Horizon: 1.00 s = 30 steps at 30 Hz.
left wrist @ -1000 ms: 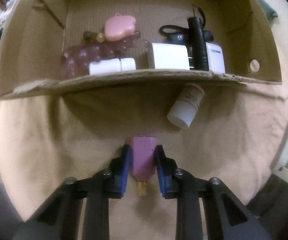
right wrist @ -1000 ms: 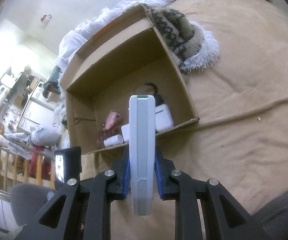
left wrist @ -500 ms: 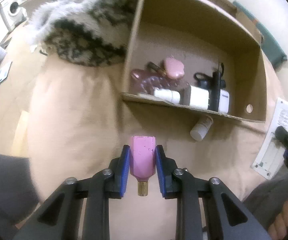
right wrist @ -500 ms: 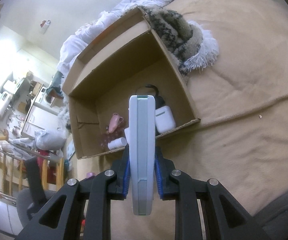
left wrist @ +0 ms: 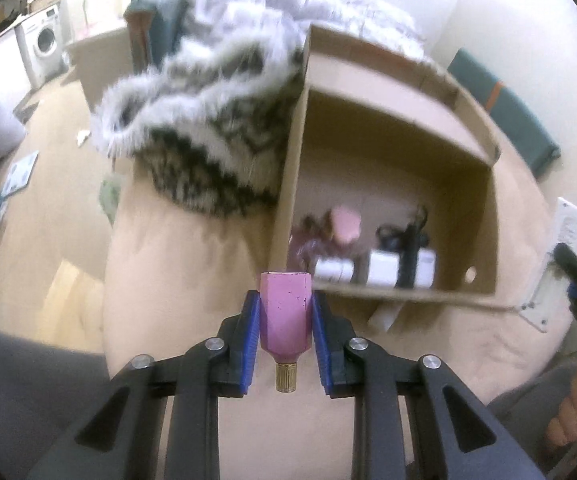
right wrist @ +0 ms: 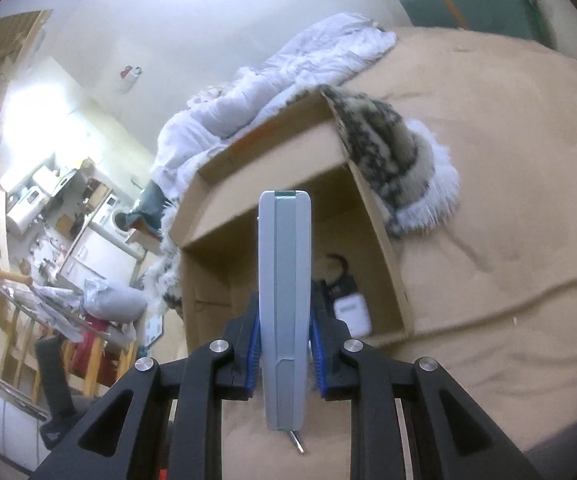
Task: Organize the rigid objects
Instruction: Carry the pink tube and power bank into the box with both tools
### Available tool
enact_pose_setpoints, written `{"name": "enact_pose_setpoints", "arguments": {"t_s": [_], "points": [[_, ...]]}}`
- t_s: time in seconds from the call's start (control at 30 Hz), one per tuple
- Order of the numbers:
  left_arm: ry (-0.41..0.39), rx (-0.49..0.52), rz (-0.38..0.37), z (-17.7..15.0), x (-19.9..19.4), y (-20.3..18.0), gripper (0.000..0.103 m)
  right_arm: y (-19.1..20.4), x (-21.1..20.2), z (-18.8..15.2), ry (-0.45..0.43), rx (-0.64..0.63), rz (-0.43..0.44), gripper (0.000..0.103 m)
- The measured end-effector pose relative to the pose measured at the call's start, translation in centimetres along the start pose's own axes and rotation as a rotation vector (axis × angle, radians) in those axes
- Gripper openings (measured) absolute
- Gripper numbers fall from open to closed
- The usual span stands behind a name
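My left gripper [left wrist: 284,312] is shut on a small pink bottle [left wrist: 285,316] with a gold neck, held in the air in front of an open cardboard box [left wrist: 392,144] that lies on a tan blanket. Inside the box I see a pink heart-shaped item [left wrist: 344,226], a white bottle [left wrist: 334,269], white chargers [left wrist: 384,272] and a black strap-like item [left wrist: 408,248]. A white pill bottle [left wrist: 384,314] lies just outside the box's front flap. My right gripper [right wrist: 284,320] is shut on a long grey-white remote [right wrist: 284,300], raised before the same box [right wrist: 288,160]. That remote [left wrist: 564,256] and gripper show at the left wrist view's right edge.
A furry black-and-white blanket [left wrist: 208,128] leans against the box's left wall. White bedding [right wrist: 272,88] lies behind the box, a teal cushion [left wrist: 504,116] beyond it. A washing machine [left wrist: 44,48] and cluttered floor lie off the bed's left. A person's hand [left wrist: 576,412] shows at lower right.
Both grippers have risen and pulled back from the box, each keeping its object. The left view tilted up, so the box now looks smaller and farther and the room beyond it shows.
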<state>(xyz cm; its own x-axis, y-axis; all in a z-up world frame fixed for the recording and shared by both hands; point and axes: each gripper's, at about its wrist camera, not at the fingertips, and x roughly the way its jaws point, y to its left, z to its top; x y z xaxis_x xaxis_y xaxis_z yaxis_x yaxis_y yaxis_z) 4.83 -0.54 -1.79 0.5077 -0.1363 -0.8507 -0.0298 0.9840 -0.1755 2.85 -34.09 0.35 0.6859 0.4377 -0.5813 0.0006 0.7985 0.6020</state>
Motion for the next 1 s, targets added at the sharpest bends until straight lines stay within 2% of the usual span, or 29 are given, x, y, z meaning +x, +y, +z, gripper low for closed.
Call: {"name": "enact_pose_setpoints", "arguments": {"t_s": [0.23,0.4,0.53,0.83,1.0], "points": [[-0.040,0.042,-0.044,3.8,-0.5,-2.5,0.023,1.9,2.3,2.8,0.026,-0.098,-0.015,0.023],[-0.022,0.062,-0.073,6.1,1.5,-4.1,0.023,2.2,5.3,3.7,0.071,-0.172,-0.093,0.023],[-0.005,0.085,-0.059,7.0,3.9,-4.7,0.023,1.3,7.8,3.8,0.112,-0.187,-0.133,0.023],[0.092,0.050,-0.107,6.6,9.6,-4.5,0.023,-0.6,12.7,2.7,0.232,-0.171,-0.180,0.023],[0.100,0.073,-0.078,6.0,10.9,-4.7,0.023,-0.7,14.0,1.9,0.281,-0.192,-0.233,0.023]]}}
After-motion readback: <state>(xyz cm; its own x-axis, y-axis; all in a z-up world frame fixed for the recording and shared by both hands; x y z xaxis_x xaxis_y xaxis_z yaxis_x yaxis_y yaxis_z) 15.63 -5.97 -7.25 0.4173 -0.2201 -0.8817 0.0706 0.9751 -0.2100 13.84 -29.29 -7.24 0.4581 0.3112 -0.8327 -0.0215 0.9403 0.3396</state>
